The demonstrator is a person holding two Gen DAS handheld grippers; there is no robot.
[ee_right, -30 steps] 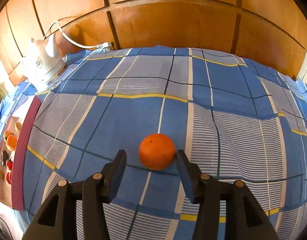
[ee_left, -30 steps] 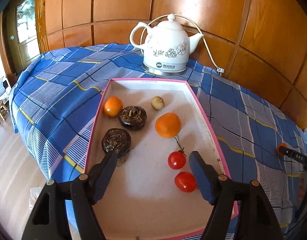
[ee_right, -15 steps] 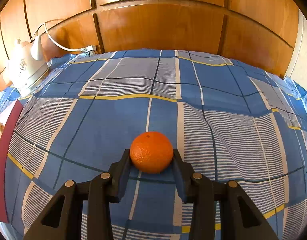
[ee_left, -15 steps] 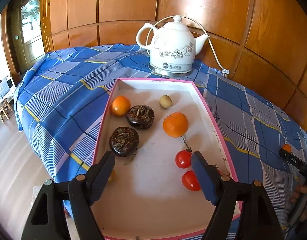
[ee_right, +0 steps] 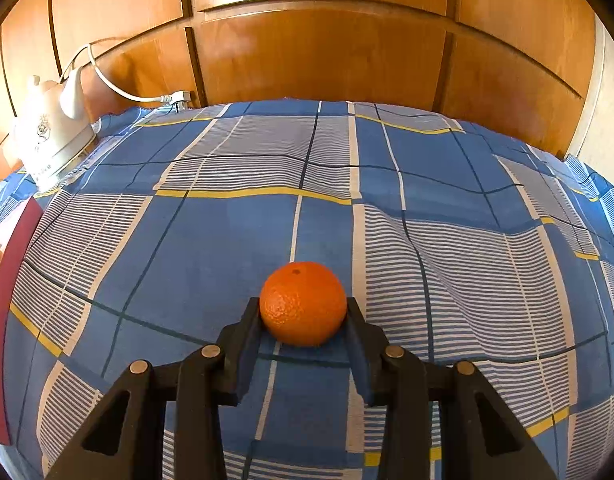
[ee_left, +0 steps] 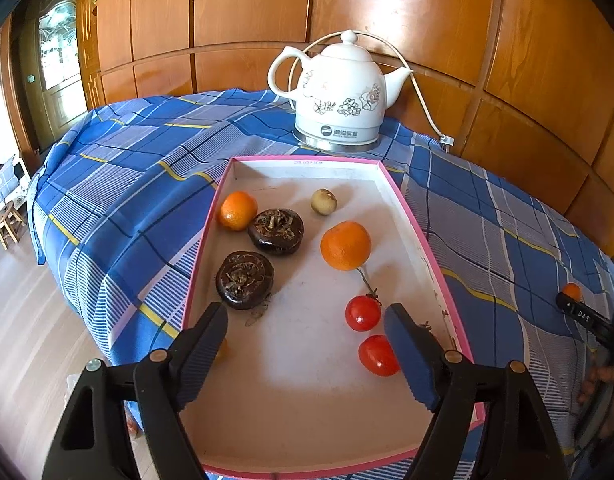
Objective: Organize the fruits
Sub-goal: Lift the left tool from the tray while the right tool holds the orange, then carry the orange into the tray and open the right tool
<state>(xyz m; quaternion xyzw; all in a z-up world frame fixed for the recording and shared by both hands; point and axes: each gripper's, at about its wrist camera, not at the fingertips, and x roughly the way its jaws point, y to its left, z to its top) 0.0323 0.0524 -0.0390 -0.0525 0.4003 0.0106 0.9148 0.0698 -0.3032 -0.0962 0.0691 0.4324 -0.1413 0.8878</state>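
Right gripper [ee_right: 303, 312] clamped on mandarin [ee_right: 303, 303] over checked tablecloth [ee_right: 235, 232], left gripper [ee_left: 307, 330] jaws apart and empty above pink-rimmed tray [ee_left: 411, 208], two cherry tomatoes [ee_left: 363, 313] beside its right finger.

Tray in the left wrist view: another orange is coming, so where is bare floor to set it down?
The tray is bare along its near end, between the left tool and the near rim, and at the far end behind the small pale fruit. The middle is crowded: oranges, two dark fruits, two tomatoes.
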